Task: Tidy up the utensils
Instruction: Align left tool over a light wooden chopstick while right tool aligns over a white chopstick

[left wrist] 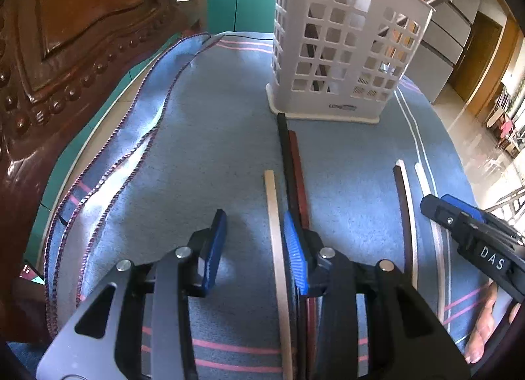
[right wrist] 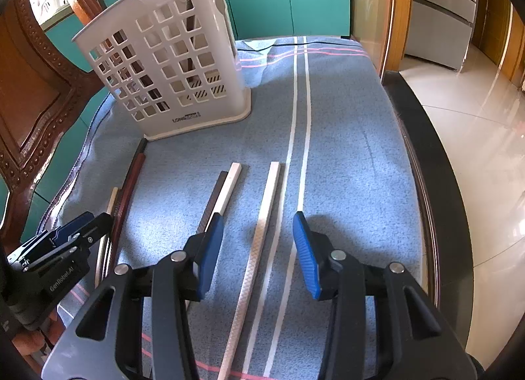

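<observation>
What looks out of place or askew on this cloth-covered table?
The blue cloth is rucked into folds along its left edge. Loose chopsticks lie flat: a black and dark-red pair butts against the white holder, and one pale chopstick lies between the open right gripper jaws. Nothing is spilled or broken.

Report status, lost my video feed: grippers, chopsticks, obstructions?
Left gripper open, right gripper open, nothing gripped. Six loose chopsticks flat on blue cloth; white slotted plastic holder upright beyond. Path clear.
</observation>
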### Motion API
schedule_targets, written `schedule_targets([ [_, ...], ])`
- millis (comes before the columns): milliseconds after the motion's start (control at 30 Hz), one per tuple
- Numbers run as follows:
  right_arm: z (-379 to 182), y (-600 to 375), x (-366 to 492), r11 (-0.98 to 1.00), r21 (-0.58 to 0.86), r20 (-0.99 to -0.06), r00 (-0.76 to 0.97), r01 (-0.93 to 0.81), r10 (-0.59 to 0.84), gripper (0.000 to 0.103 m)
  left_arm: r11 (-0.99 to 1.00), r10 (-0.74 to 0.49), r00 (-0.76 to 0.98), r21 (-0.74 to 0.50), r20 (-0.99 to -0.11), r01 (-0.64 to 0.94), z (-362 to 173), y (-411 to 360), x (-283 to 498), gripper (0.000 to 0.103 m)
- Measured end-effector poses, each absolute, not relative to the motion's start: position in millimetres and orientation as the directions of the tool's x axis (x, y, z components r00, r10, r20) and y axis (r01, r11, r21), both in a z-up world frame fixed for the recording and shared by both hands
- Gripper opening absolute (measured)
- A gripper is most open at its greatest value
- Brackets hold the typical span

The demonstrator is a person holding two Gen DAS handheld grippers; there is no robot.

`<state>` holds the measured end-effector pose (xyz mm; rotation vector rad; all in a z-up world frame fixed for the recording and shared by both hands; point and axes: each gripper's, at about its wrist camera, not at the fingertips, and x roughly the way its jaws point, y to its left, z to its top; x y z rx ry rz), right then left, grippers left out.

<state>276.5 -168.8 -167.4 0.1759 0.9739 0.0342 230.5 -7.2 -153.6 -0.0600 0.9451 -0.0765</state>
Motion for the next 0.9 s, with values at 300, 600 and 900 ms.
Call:
schedule_targets([
  [300,-171,-165,278,0.989,0.135,-0.822,0.564,0.053,0.082,0.044,0.998,-0.06,0.588,-0.06,-0.806,0.019,-154,-7,231,0.023],
  [600,-172,-166,279,0.989,0.135,-0.821,0.565,0.056,0.08,0.044,0.978,-0.173,0.599,-0.207,-0.782,0.012,-146,18,229,0.023],
  [900,-170,-167,279,0.988,0.144,-0.823,0.561,0.053,0.089,0.045,0.989,-0.138,0.575,-0.147,-0.806,0.031,-155,2,230,0.03],
])
